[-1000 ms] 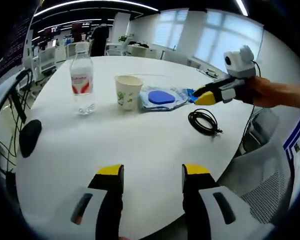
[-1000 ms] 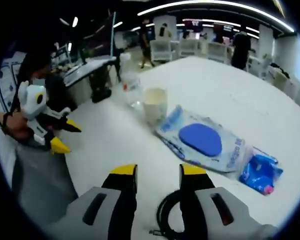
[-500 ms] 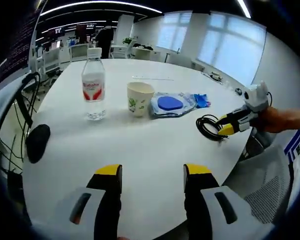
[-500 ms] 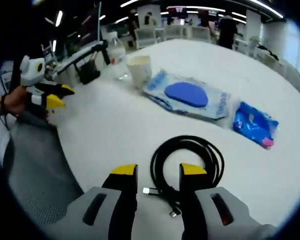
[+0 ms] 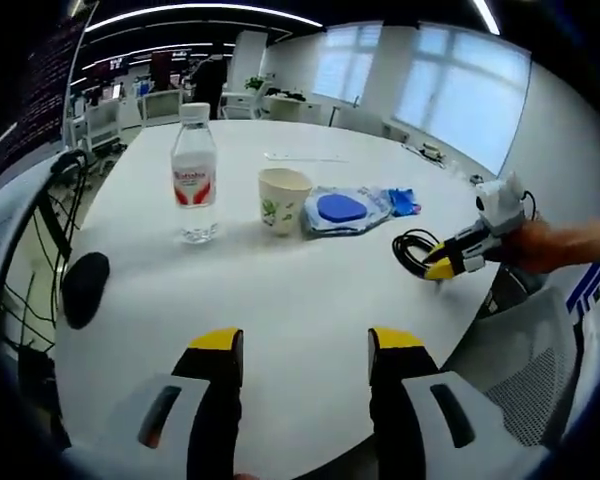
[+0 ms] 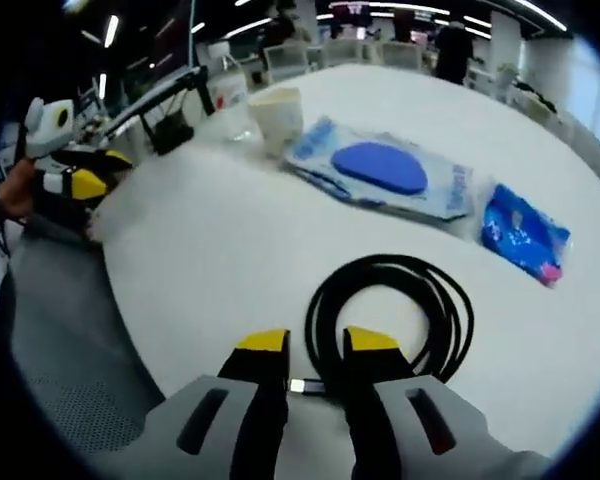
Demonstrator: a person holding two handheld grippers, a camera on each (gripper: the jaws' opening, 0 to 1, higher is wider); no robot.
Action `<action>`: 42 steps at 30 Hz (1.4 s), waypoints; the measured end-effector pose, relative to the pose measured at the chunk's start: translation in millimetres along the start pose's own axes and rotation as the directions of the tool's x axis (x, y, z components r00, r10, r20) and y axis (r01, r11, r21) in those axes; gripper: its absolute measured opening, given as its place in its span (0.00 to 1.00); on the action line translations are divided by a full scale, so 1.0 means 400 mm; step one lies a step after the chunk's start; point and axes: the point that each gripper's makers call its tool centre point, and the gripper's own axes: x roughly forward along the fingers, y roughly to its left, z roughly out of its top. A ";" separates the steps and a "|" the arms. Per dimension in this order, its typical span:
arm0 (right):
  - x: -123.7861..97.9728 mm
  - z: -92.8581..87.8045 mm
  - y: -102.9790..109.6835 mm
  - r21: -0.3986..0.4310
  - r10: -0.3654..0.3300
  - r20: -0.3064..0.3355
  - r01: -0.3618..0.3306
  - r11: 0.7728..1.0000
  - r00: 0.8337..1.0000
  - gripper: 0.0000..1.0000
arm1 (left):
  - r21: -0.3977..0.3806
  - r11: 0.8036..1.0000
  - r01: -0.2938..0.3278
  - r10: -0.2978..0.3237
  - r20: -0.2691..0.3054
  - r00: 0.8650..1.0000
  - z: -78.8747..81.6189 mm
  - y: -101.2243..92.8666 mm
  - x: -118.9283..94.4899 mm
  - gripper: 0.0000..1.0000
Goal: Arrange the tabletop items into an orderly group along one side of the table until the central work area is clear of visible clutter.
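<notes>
At the left edge of my left gripper view, cables [image 5: 42,215] hang beside the table. A mesh chair [image 5: 525,385] sits at the lower right, and windows [image 5: 450,85] fill the upper right. In the upper left, desks [image 5: 130,105] and a person [image 5: 208,75] stand under ceiling lights [image 5: 195,12].
</notes>
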 end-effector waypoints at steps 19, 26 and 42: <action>0.002 -0.009 0.000 -0.012 -0.008 -0.006 0.008 1.000 1.000 0.17 | -0.026 0.999 -0.025 0.026 0.020 0.999 0.022 0.039 -0.002 0.49; -0.018 0.001 -0.002 -0.004 -0.016 0.025 0.016 1.000 1.000 0.22 | -0.041 0.998 -0.047 0.049 0.036 0.998 0.052 0.076 0.013 0.48; -0.083 0.002 0.029 0.033 -0.026 0.089 0.023 0.999 0.996 0.35 | -0.178 0.978 -0.105 0.130 0.134 0.982 0.225 0.213 0.070 0.51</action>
